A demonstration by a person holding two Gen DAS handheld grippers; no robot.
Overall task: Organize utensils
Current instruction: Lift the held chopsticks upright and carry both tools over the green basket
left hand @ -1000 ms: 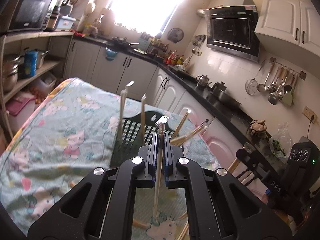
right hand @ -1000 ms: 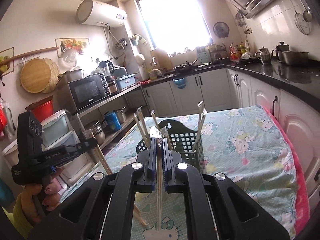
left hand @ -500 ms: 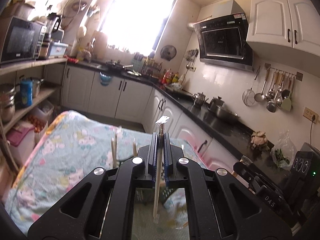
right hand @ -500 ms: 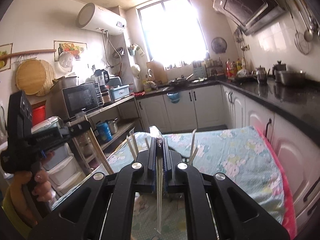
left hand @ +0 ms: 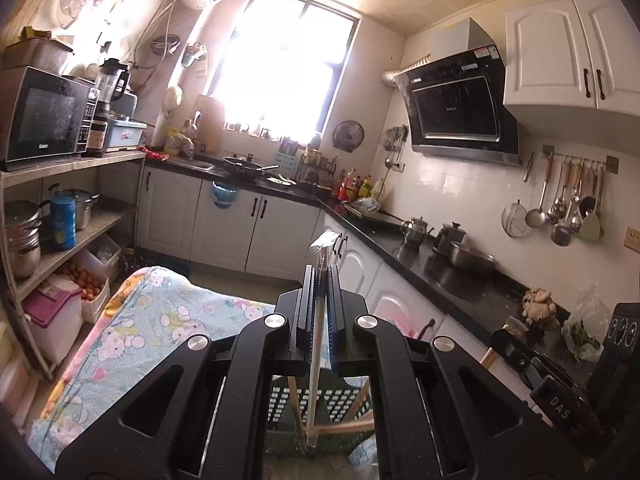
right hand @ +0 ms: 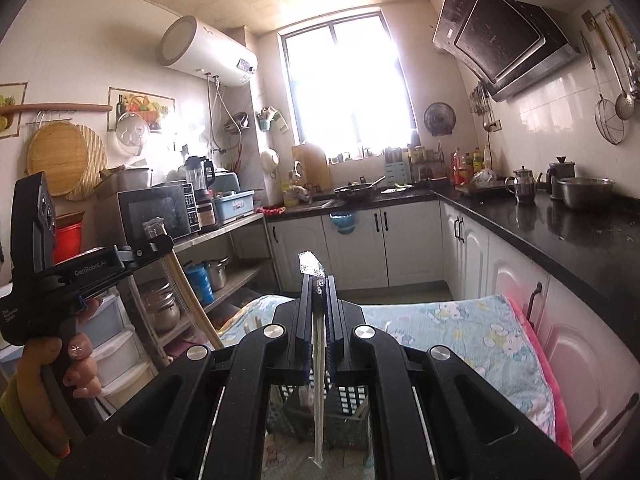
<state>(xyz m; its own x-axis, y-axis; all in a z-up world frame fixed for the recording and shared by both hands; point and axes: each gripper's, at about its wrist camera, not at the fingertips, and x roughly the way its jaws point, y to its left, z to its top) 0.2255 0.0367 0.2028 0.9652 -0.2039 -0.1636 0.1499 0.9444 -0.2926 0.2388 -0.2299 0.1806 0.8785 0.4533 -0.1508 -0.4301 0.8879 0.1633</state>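
Observation:
My left gripper is shut on a wrapped pair of chopsticks that hangs upright, its lower end over the dark slotted utensil basket. My right gripper is shut on another wrapped pair of chopsticks, upright above the same basket. Wooden chopsticks stand leaning in the basket. The left gripper also shows in the right wrist view, at the left, holding its chopsticks. The right gripper's body shows in the left wrist view.
The basket stands on a table with a Hello Kitty cloth. Shelves with pots and a microwave stand at the left. A black counter with kettles and white cabinets runs along the right.
Both grippers have risen and tilted up with their chopsticks. The basket has dropped to the bottom of both views and more of the kitchen shows.

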